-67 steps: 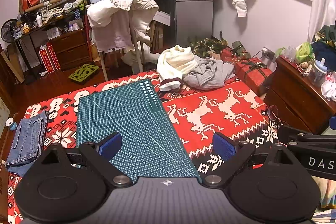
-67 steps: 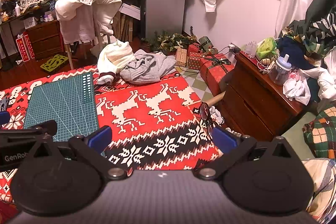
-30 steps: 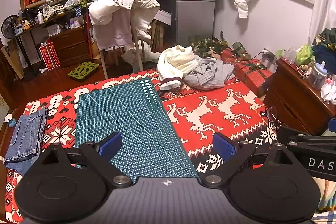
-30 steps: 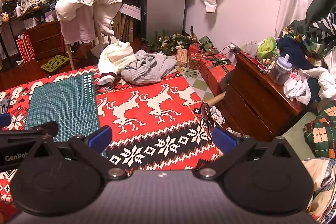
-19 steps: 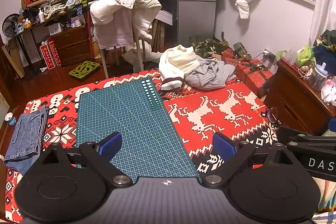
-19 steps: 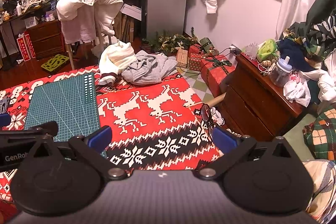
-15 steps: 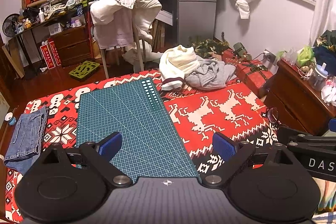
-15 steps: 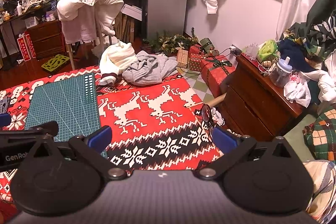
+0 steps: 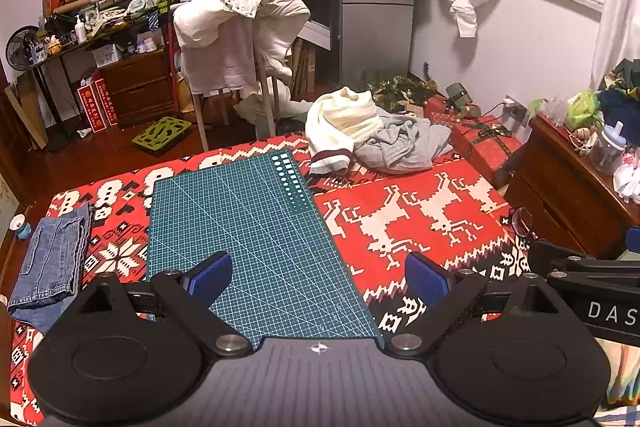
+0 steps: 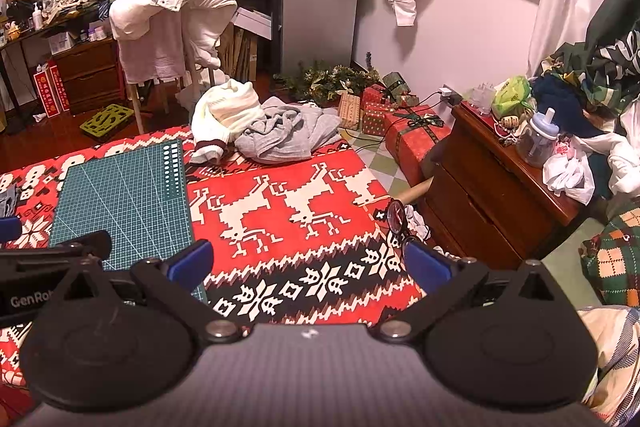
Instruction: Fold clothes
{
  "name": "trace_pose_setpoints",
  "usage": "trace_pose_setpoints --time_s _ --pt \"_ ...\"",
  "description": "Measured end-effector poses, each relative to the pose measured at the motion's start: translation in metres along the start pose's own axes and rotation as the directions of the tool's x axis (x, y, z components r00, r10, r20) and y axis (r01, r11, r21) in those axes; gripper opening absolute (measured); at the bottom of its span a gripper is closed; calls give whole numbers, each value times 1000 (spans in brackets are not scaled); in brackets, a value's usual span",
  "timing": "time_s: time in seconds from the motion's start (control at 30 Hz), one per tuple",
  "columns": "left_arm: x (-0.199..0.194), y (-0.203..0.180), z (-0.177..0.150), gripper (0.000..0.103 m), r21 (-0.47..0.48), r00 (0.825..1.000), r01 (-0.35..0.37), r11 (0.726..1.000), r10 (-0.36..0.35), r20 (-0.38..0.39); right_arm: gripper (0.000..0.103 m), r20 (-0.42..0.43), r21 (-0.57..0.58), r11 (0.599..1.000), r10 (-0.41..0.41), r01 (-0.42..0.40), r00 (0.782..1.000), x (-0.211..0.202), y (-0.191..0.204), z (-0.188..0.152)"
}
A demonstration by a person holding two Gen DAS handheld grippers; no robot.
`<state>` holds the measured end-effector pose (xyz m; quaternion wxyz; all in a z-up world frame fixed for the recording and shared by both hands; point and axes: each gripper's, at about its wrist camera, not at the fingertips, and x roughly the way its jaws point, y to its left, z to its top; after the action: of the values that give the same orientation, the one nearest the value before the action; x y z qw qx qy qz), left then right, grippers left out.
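A cutting mat (image 9: 256, 231) lies on the blanket (image 9: 420, 223), with folded jeans (image 9: 52, 259) to its left. Behind and right of the mat, a sweater (image 9: 344, 123) and a sweatshirt (image 9: 404, 147) are heaped together, touching. A dresser (image 10: 492, 195) stands right of the blanket.

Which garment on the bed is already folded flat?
The blue jeans, lying flat left of the cutting mat; the cream sweater and grey garment are crumpled.

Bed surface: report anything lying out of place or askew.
A pair of glasses hangs over the bed's right edge, liable to fall. The cream sweater and grey garment lie crumpled at the far end, unfolded.
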<state>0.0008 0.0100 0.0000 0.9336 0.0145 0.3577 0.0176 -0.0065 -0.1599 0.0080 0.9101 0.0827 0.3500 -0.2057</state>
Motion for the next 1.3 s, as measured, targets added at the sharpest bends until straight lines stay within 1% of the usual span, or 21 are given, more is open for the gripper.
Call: trace_pose_setpoints --time_s 0.27,0.57,0.73,0.97,1.1,1.3 --pt "3 1 2 94 -5 1000 -1 1000 1 5 103 -1 11 1000 1 -1 1000 5 1 2" --pt "25 14 9 94 -29 1000 -5 1000 6 14 103 19 21 1000 5 -5 1000 30 16 13" --pt "45 31 14 94 -67 999 -27 997 29 18 103 14 56 998 31 -31 999 59 32 24" --pt "81 68 23 94 -137 996 -82 987 84 11 103 22 57 998 25 -27 999 108 68 41" --pt "102 91 31 94 -163 995 -97 982 97 -6 103 52 71 997 3 -7 999 137 88 55" --pt "129 120 34 94 -195 986 -159 968 166 16 103 109 141 990 1 -17 994 180 110 76"
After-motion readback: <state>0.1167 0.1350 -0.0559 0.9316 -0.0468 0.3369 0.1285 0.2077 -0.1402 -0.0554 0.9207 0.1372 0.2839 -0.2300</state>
